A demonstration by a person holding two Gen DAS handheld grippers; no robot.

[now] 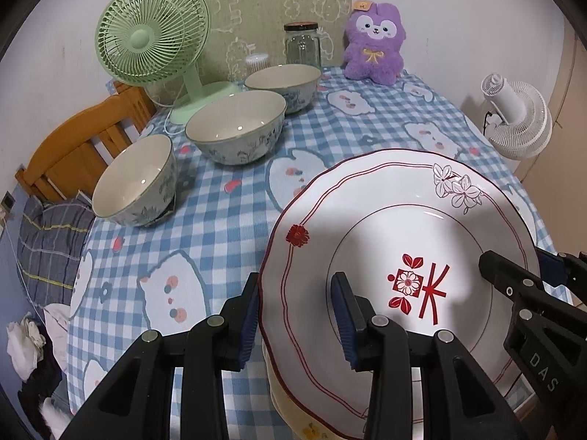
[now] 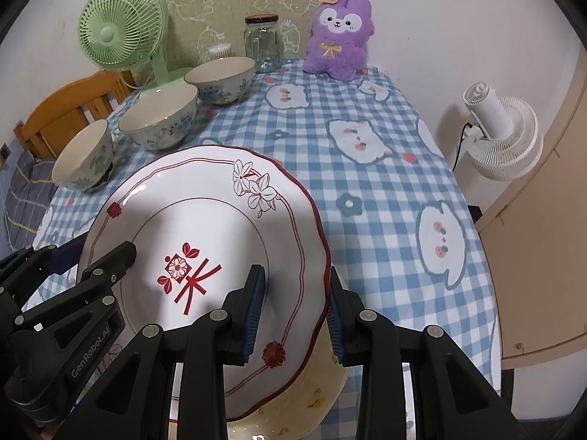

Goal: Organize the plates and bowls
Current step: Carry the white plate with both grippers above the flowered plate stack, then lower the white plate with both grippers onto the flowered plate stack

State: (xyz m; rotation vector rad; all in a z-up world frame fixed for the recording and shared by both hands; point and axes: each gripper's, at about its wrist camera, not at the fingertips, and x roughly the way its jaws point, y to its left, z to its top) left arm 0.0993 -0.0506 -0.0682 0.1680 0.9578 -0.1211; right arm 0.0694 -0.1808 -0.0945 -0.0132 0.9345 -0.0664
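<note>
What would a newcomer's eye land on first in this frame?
The white plate with red trim fills the foreground, with the left gripper and right gripper straddling its opposite rims, above a cream plate. Behind it, three bowls line up along the left side of the checked tablecloth. At the far edge stand a green fan and a purple plush.
</note>
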